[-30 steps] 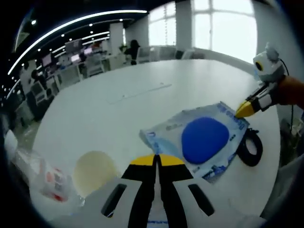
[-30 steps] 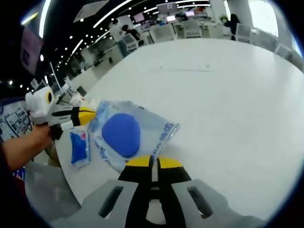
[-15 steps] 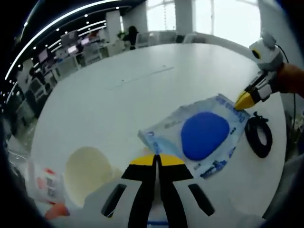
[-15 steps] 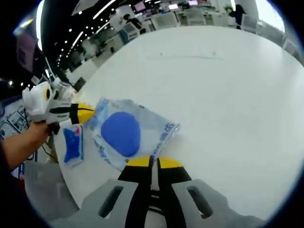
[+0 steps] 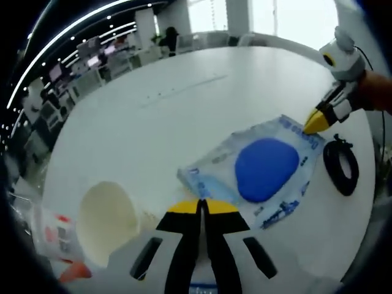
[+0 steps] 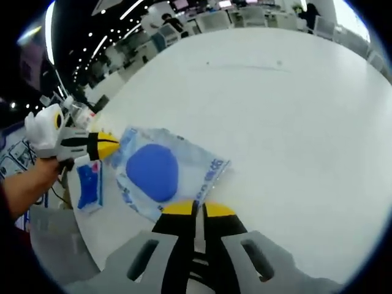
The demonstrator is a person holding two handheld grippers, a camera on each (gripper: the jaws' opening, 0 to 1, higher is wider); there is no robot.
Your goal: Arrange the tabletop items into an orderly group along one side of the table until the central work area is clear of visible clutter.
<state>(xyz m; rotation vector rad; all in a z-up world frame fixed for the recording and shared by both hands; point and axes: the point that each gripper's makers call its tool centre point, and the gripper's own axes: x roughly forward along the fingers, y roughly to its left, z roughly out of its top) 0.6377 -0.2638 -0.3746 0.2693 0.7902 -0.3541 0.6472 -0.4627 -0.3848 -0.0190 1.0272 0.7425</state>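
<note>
Blue-padded clear packet (image 5: 260, 174) has barely shifted, both closed tongs (image 5: 202, 207) (image 6: 195, 209) still pinching opposite corners.

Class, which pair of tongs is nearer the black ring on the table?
Right. The right tongs sit at the pouch corner beside the black ring; the left tongs are across the pouch.

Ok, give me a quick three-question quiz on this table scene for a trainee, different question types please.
1. True or false: both grippers pinch edges of the clear packet with the blue pad.
2. Multiple choice: in the left gripper view, what lies on the table just beyond the packet, near the right gripper? A) a black ring B) a red mug C) a green book
3. Fill in: beside the left gripper stands a cream-coloured ____.

Key: 1 true; 2 A; 3 cup.
</note>
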